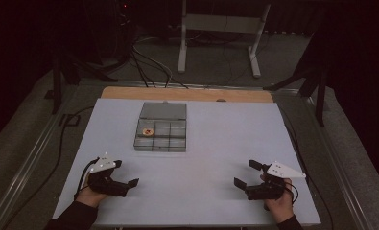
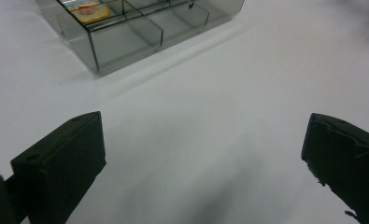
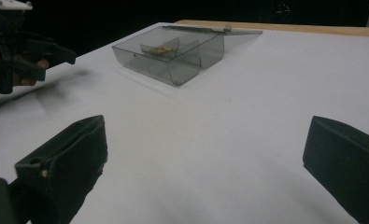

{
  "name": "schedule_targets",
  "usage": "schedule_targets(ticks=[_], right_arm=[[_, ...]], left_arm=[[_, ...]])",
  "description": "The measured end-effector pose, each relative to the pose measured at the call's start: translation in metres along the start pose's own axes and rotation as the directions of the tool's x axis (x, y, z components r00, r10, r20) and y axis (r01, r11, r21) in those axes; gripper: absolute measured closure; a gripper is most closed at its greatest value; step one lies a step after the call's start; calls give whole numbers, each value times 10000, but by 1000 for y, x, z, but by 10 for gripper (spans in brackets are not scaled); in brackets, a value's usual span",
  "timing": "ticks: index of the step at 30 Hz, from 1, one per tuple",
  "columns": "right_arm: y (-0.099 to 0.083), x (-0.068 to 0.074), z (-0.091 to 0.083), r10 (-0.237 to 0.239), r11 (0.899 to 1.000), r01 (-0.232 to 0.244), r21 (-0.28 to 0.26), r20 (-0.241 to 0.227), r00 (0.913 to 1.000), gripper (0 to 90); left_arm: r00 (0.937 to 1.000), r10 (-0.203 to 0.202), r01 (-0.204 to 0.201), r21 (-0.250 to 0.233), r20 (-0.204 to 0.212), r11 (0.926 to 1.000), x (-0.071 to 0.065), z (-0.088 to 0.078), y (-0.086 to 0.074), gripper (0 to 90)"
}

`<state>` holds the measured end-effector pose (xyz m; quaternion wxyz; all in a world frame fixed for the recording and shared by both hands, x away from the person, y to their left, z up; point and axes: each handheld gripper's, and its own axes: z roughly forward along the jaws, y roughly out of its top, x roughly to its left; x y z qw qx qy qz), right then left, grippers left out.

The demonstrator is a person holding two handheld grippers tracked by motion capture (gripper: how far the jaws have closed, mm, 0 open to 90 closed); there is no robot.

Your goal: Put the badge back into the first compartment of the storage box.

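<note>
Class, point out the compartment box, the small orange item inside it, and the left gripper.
compartment box (image 1: 160, 144), high view, front wall
orange item (image 1: 148, 131), high view, its middle
left gripper (image 1: 127, 184), high view, between its fingertips

A dark lab is showing: black curtains hanging, cables (image 1: 148, 64) trailing across the floor beyond the white table (image 1: 216, 143), well past the fingers.

High view looks down overhead; both low gripper views share the compartment box (image 1: 161, 127).
</note>
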<state>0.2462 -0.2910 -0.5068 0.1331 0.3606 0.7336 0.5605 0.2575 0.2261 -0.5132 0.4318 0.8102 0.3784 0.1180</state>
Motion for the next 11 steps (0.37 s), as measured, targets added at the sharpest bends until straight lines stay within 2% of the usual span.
schedule_targets(ticks=[11], right_arm=[[0,0,1,16,10000,-16,21,-71,10000,0]], left_arm=[[9999,-98,96,-115,-129,9999,2,-2,-5,4]])
